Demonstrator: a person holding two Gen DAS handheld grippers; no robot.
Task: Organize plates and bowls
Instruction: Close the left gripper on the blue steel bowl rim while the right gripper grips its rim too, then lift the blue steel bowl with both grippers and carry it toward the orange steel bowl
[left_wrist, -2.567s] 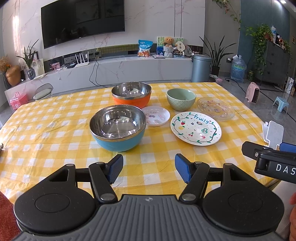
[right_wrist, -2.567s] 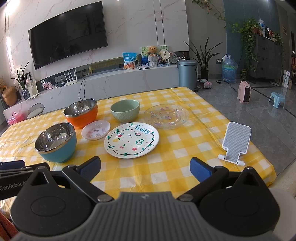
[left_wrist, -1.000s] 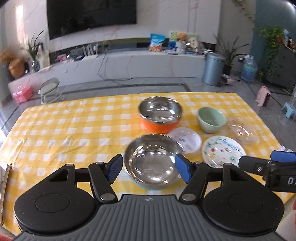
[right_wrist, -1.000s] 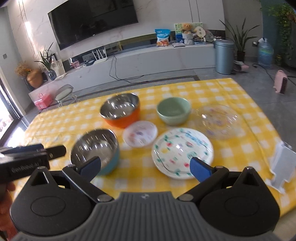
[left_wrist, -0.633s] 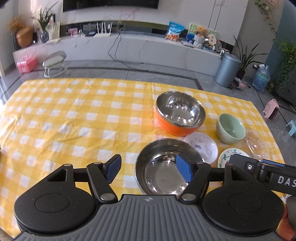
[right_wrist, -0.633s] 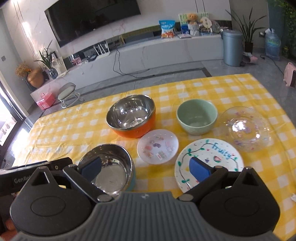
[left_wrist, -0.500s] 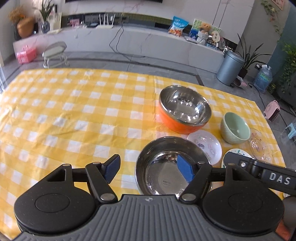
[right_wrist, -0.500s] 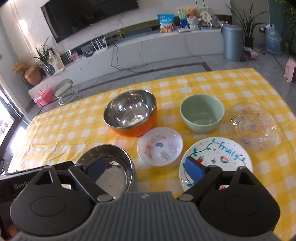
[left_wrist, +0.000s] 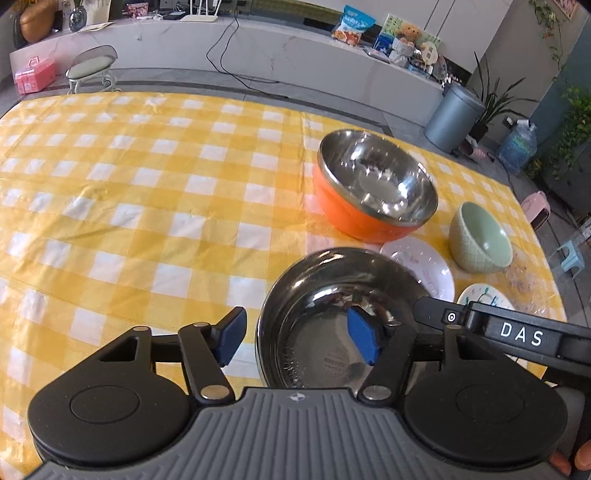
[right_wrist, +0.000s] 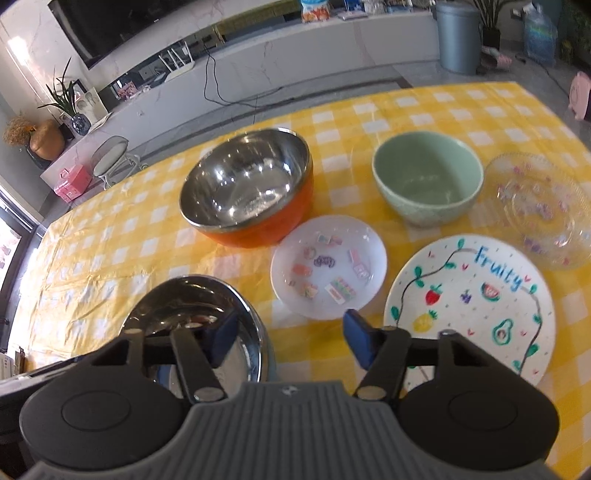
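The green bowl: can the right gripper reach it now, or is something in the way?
Probably yes. The green bowl stands open beyond the small white plate, which lies flat and low. The right gripper, jaws just closing yet apart, holds nothing.

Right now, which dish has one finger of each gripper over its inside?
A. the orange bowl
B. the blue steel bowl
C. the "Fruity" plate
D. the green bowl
B: the blue steel bowl has one finger of the left gripper and one of the right gripper over its inside; neither pad presses its rim.
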